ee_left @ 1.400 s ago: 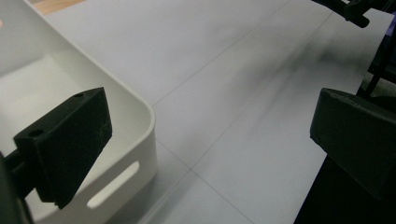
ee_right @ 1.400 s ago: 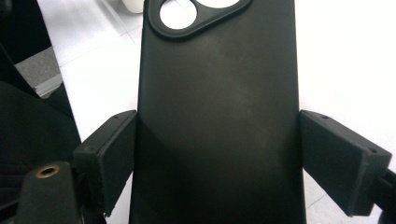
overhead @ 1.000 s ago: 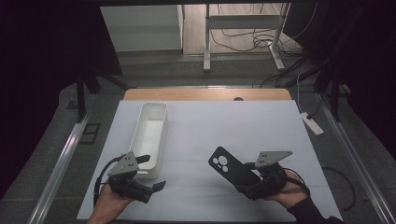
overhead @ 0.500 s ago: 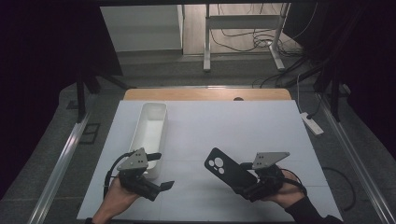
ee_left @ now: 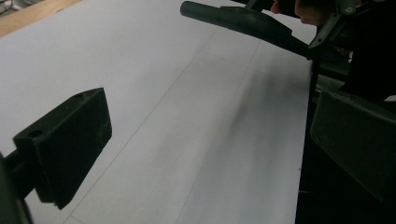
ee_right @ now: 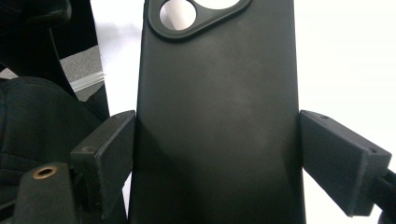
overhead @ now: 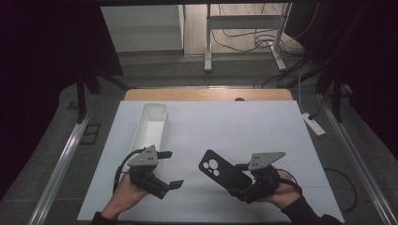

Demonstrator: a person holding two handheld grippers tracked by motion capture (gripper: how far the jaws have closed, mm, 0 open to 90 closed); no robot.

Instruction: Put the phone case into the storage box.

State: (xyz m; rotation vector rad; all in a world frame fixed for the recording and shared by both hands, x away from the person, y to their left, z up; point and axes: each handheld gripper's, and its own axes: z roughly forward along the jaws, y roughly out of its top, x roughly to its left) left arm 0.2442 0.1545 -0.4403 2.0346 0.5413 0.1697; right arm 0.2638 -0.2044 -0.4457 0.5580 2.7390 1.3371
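High view: a white tray sits on the white table at left. Below it the left gripper has its jaws wide apart, holding nothing. To the right, the right gripper clamps a black phone case, camera cutout up, raised off the table.

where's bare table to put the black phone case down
Free: the white table right of the long white plastic tray, out to the far and right edges. Crowded: the near strip, with the empty left gripper and the right gripper gripping the black phone case.
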